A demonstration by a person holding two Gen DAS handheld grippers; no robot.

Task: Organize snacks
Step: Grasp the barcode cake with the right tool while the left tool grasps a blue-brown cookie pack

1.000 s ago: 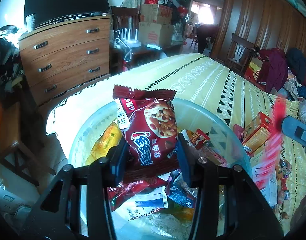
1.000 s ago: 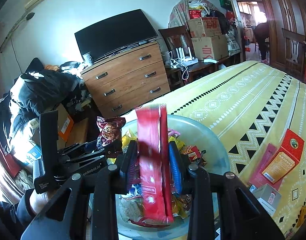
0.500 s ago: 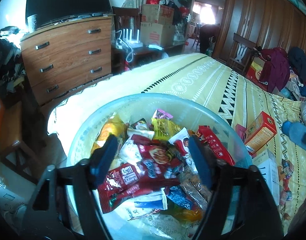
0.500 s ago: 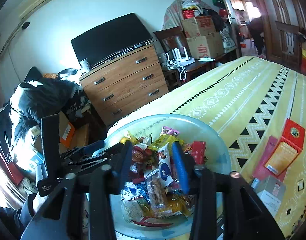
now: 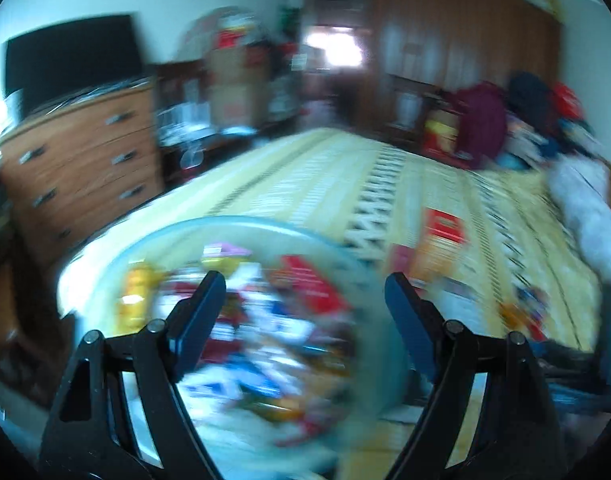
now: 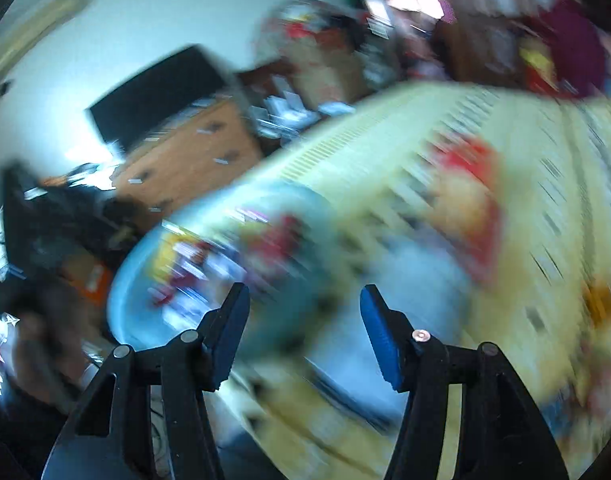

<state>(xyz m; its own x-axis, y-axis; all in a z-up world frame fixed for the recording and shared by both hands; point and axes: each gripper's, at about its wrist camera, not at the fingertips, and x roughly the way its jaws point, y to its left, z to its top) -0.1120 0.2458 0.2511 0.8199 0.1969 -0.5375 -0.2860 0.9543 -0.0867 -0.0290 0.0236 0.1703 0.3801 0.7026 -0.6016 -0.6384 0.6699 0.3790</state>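
Observation:
Both views are blurred by motion. A clear bluish bowl [image 5: 265, 226] full of snack packets [image 5: 265, 320] sits on the near corner of the yellow patterned bed; it also shows in the right wrist view [image 6: 133, 304]. My left gripper [image 5: 301, 292] is open and empty above the bowl's right side. My right gripper [image 6: 303, 304] is open and empty, over the bowl's right rim. A red and orange snack box [image 5: 441, 236] lies on the bed right of the bowl, also in the right wrist view [image 6: 469, 200].
More loose snacks [image 5: 525, 312] lie on the bed [image 5: 325, 176] at the right. A wooden chest of drawers [image 5: 77, 164] with a black TV [image 5: 73, 56] stands left of the bed. Clothes [image 5: 485, 124] are piled at the far right.
Both grippers let go of their packets, the dark red cookie bag and the long red packet, into the bowl. Both now stand wider open and are swinging right towards the bed.

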